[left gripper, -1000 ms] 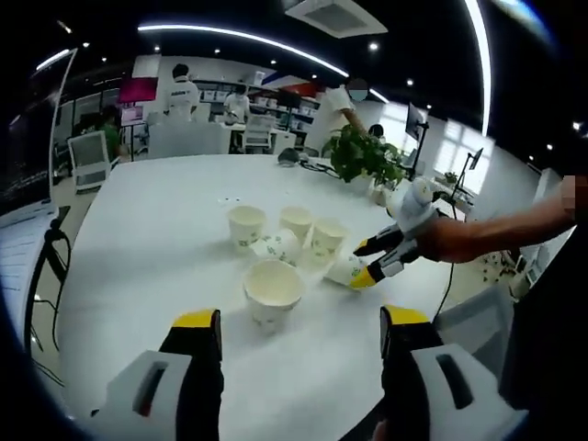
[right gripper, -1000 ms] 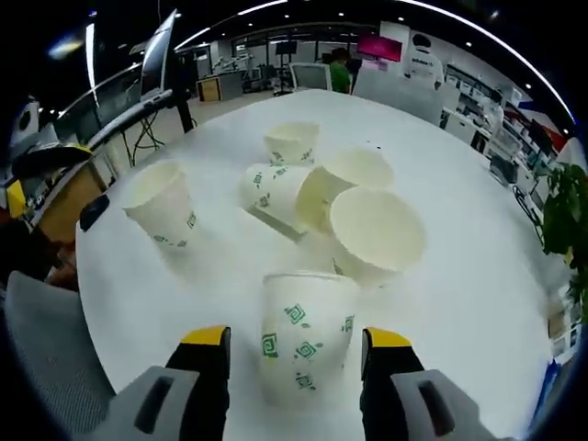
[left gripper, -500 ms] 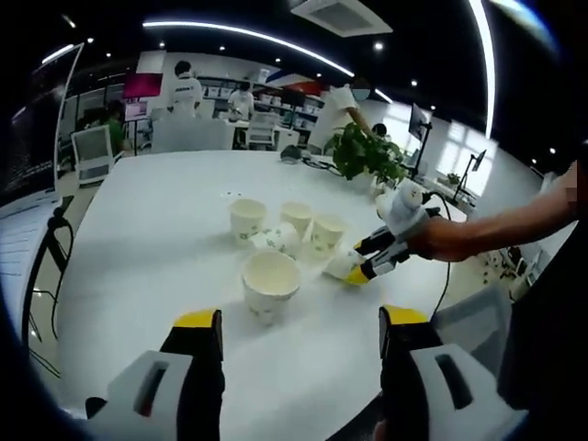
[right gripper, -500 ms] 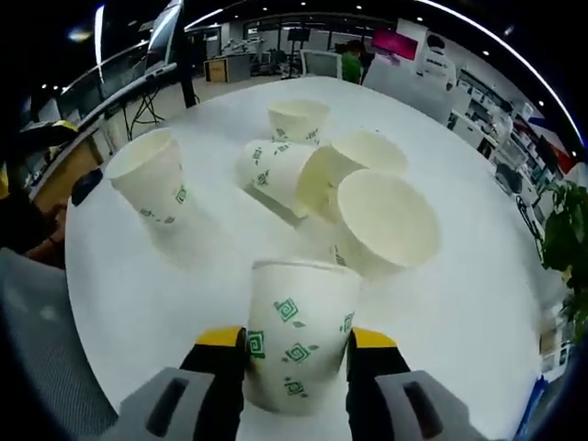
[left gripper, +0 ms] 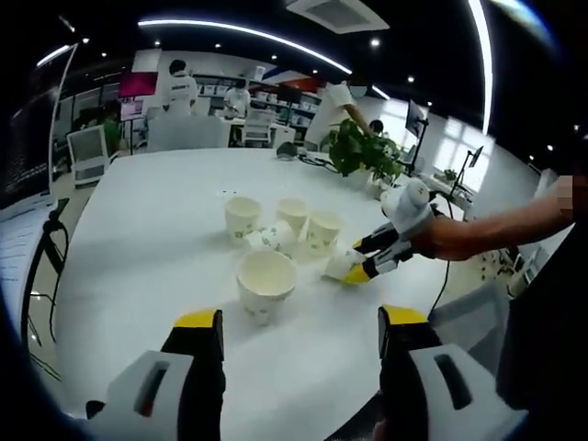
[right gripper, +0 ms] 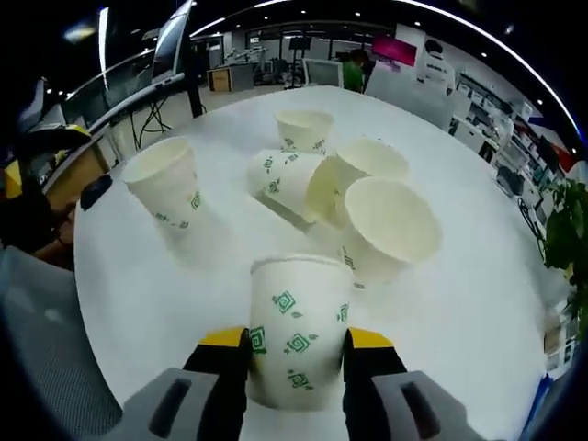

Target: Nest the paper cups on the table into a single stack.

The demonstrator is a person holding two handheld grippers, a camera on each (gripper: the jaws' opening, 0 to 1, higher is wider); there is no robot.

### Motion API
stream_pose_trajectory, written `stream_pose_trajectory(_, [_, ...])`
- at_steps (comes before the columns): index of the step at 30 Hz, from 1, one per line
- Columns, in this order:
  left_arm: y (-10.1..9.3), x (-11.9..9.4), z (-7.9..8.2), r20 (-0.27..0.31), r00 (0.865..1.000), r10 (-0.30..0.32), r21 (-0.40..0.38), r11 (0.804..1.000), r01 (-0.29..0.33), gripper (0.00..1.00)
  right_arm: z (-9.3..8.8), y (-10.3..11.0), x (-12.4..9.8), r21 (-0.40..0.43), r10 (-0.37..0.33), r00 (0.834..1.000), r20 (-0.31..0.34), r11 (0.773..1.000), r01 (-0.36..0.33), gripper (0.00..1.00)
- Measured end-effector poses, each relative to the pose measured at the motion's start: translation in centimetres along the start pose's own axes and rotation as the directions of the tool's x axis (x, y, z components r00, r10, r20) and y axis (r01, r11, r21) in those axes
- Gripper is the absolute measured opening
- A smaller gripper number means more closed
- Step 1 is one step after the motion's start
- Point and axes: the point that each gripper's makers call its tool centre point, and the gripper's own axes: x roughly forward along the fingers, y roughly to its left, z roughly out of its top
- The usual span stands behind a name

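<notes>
Broadly, the white table (right gripper: 478,312) spans both views. Across the middle of the right gripper view stand and lie five paper cups — an upright one (right gripper: 168,195) at left, an upright one at the back (right gripper: 304,130), one on its side (right gripper: 283,180), two tilted with bare insides (right gripper: 388,225). Low in the frame, the right gripper (right gripper: 296,340) pinches a sixth cup (right gripper: 295,323) — mouth away, nothing visible inside. At the bottom of the left gripper view, the left gripper (left gripper: 299,323) gapes with nothing between its jaws.

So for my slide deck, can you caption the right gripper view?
Right gripper clamps a paper cup, five loose cups waiting beyond on the white table.
</notes>
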Motion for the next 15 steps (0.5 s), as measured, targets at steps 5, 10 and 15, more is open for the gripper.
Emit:
stream_pose_trajectory(5, [-0.3, 0.4, 0.3, -0.006, 1.0, -0.017, 0.011, 1.0, 0.017, 0.65, 0.0, 1.1, -0.7, -0.015, 0.007, 1.0, 0.014, 1.0, -0.007, 0.39])
stream_pose_trajectory(10, [-0.6, 0.5, 0.6, -0.01, 1.0, -0.028, 0.02, 0.999, 0.029, 0.65, 0.0, 1.4, -0.9, -0.018, 0.013, 0.999, 0.03, 1.0, -0.013, 0.39])
stream_pose_trajectory(15, [-0.9, 0.9, 0.7, -0.02, 0.999, -0.039, 0.027, 0.999, 0.039, 0.65, 0.1, 2.0, -1.8, -0.019, 0.02, 0.999, 0.05, 1.0, -0.019, 0.39])
